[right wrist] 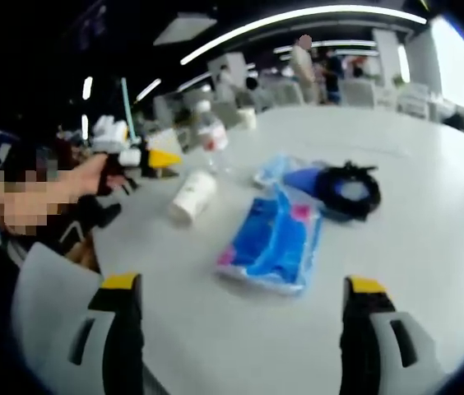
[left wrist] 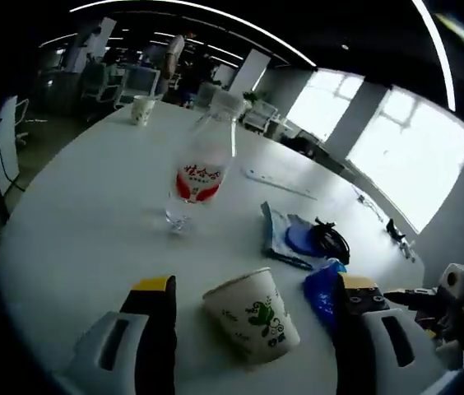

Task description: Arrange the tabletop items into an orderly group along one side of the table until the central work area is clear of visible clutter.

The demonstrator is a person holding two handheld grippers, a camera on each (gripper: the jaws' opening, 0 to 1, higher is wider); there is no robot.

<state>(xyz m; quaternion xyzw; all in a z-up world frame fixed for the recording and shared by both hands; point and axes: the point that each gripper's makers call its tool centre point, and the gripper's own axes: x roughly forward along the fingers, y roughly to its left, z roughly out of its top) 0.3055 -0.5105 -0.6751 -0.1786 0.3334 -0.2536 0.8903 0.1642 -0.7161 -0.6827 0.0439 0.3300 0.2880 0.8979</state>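
In the left gripper view, the left gripper [left wrist: 252, 317] has its jaws spread wide, and a tipped paper cup [left wrist: 252, 317] lies on the white desk [left wrist: 76, 222] between them, untouched. A clear water bottle [left wrist: 203, 164] stands beyond.

In the right gripper view, the right gripper [right wrist: 240, 317] also has its jaws apart, gripping nothing; a blue packet [right wrist: 273, 239] lies ahead, centred between them and clear of the tips.

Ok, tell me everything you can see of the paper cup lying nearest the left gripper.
The paper cup is white, looks like thin paper, with a green leafy print and small text on its wall. It lies tipped on its side on the white table, rolled rim and open mouth facing the far side; the inside isn't visible. It sits between the left gripper's open jaws, apparently touching neither. The right gripper view shows it lying near the clear bottle.
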